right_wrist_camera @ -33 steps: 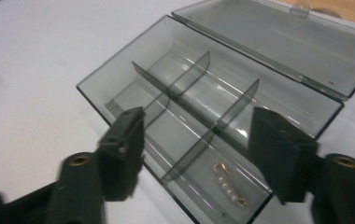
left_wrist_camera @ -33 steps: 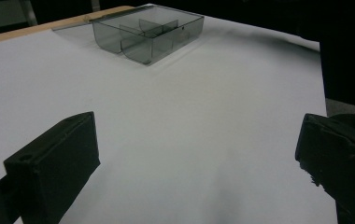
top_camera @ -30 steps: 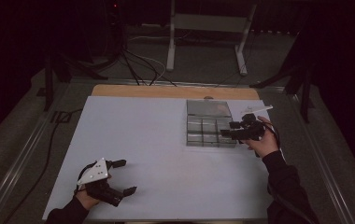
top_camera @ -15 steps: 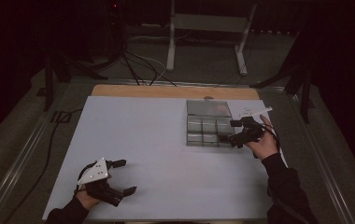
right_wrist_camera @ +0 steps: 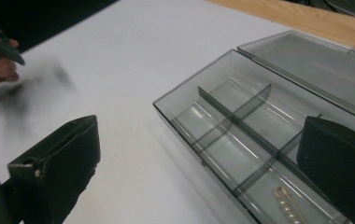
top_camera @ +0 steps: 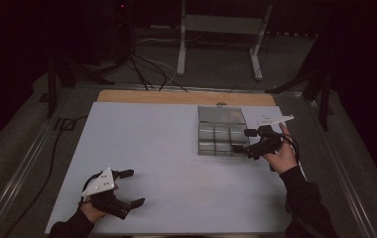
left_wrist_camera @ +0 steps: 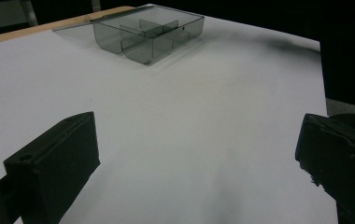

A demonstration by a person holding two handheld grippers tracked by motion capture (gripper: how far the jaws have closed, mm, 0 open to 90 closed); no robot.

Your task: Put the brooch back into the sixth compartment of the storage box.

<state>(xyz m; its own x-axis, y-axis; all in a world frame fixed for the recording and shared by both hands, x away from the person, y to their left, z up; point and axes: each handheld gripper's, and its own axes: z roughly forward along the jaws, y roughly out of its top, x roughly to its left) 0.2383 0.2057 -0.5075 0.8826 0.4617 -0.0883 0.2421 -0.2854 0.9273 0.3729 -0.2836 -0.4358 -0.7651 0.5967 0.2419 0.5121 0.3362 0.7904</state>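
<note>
At table's near-left corner, left gripper [top_camera: 128, 187] rests w/ jaws wide, empty, well apart from the box. Right of centre sits the clear organiser box [top_camera: 221, 133], lid back, a gold clip [right_wrist_camera: 287, 206] in its near compartment. Right gripper [top_camera: 246, 141], jaws wide, empty, hovers at box's near-right corner; prob. about to reach in, needs lowering over the clip. Vs 1 s ago: right gripper drifted nearer the person; left unchanged.
</note>
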